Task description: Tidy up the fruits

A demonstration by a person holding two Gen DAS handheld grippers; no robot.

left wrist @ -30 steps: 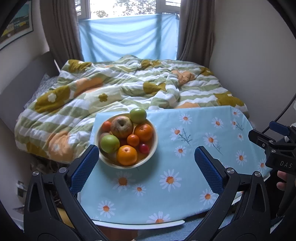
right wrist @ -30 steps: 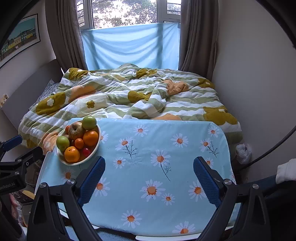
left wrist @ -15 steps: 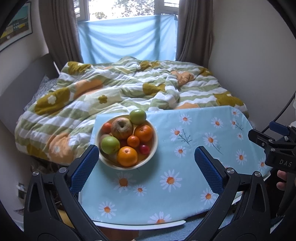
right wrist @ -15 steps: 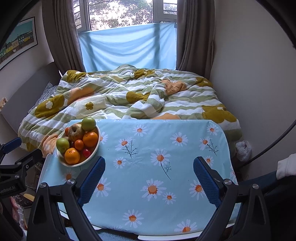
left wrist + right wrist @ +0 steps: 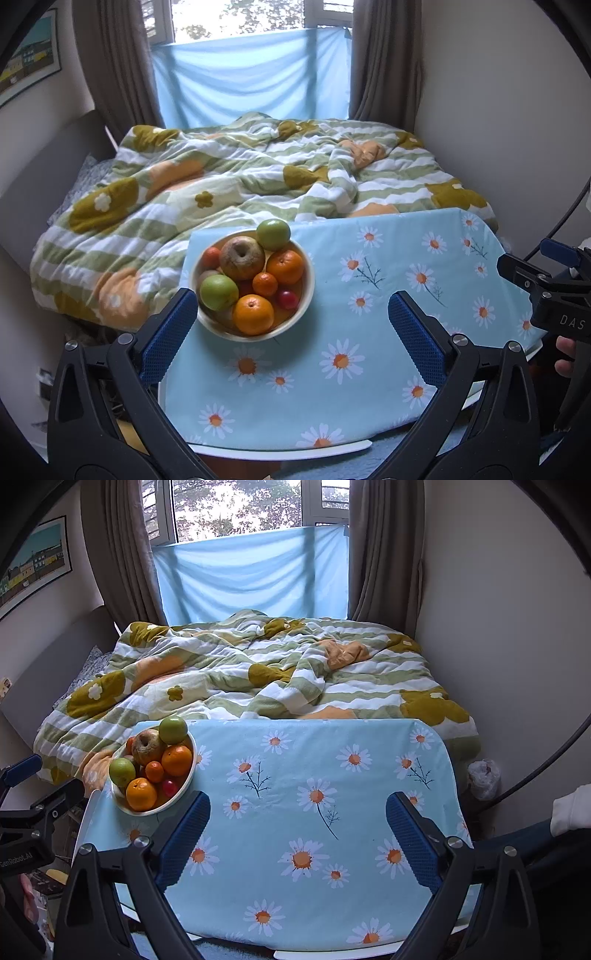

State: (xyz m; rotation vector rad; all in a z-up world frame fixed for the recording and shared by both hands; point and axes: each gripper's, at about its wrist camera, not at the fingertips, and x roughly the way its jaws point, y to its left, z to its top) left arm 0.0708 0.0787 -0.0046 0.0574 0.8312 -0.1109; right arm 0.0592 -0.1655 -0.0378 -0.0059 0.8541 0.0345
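Note:
A cream bowl (image 5: 304,295) heaped with fruit stands at the far left of a table under a blue daisy cloth (image 5: 369,332). It holds oranges (image 5: 253,314), green apples (image 5: 218,292), a brownish apple (image 5: 242,257) and a small red fruit (image 5: 288,299). The bowl also shows in the right wrist view (image 5: 190,775). My left gripper (image 5: 291,325) is open and empty, just short of the bowl. My right gripper (image 5: 297,827) is open and empty over the middle of the cloth.
A bed with a rumpled green, white and orange quilt (image 5: 258,177) lies right behind the table. Walls close in on both sides. A blue sheet (image 5: 251,572) covers the lower window. A plastic bag (image 5: 484,779) sits on the floor at the right.
Both grippers have tilted up and eased back slightly, so the bowl and table sit a little lower in both views. Jaws stay open.

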